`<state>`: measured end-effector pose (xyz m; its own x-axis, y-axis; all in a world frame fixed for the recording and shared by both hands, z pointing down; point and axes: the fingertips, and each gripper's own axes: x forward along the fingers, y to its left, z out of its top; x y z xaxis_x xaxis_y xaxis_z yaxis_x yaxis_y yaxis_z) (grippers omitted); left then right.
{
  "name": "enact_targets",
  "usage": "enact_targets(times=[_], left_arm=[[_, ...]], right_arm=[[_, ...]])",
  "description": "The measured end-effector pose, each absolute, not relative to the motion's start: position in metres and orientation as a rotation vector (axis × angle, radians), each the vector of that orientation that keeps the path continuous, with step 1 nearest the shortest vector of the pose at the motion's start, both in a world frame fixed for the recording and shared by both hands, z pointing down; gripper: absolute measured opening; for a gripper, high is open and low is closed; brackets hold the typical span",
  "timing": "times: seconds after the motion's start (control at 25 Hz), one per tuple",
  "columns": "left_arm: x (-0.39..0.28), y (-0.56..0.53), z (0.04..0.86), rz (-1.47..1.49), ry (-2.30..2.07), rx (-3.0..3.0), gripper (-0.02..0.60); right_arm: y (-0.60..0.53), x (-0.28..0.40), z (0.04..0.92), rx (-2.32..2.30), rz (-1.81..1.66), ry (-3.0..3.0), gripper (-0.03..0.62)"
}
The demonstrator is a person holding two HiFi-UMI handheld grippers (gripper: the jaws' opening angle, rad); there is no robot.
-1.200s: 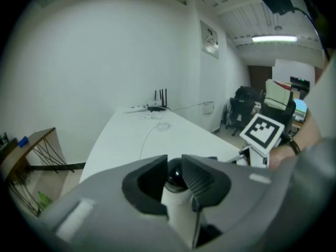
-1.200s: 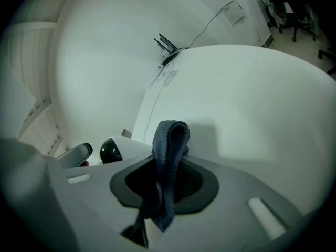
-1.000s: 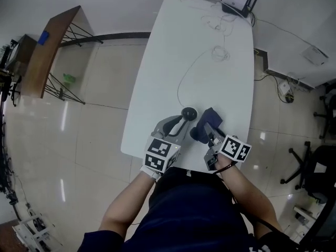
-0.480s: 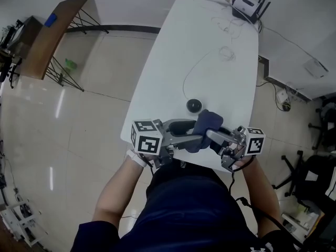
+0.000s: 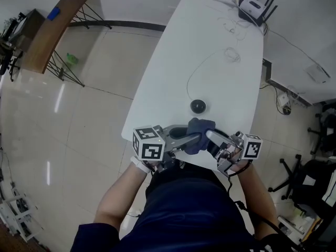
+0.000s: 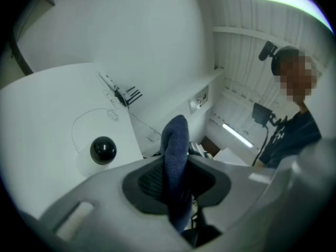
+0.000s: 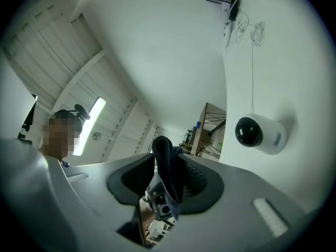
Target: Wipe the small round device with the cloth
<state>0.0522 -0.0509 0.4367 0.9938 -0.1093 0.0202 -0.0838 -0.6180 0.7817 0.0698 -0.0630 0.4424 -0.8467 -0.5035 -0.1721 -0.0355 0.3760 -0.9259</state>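
Pinching the blue cloth (image 5: 201, 125), the left gripper (image 5: 192, 139) has just closed its fingers; the right gripper (image 5: 208, 135) has just spread its fingers, cloth between them. The small round device (image 5: 197, 106) rests on the surface (image 5: 173, 72) at their twelve o'clock.

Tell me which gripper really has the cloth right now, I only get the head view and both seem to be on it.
Observer: The left gripper does. Its view shows its jaws, just closed further, pinching the cloth.
Operator: And the right one?
Observer: Its view shows the right gripper with jaws just opened wider, cloth between them, a gap beside it.
Operator: What's the device like close up?
Observer: The small round device is a white body with a black dome, sitting on the table.
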Motion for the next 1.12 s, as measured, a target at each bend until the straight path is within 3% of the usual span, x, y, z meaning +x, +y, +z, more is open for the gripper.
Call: enact_targets(times=[0.24, 0.44, 0.76, 1.12], left_arm=[[0.021, -0.102, 0.459, 0.007, -0.494, 2.208, 0.081], [0.032, -0.13, 0.469, 0.088, -0.506, 2.195, 0.081], [0.057, -0.15, 0.503, 0.289, -0.511, 2.111, 0.081], [0.025, -0.171, 0.54, 0.345, -0.537, 1.966, 0.081]], right_arm=[[-0.087, 0.113, 0.474, -0.899, -1.452, 2.099, 0.122], [-0.107, 0.136, 0.494, -1.17, -1.391, 2.132, 0.1], [-0.126, 0.142, 0.5, -1.226, -1.394, 2.066, 0.089], [-0.137, 0.147, 0.516, -1.247, -1.442, 2.026, 0.084]])
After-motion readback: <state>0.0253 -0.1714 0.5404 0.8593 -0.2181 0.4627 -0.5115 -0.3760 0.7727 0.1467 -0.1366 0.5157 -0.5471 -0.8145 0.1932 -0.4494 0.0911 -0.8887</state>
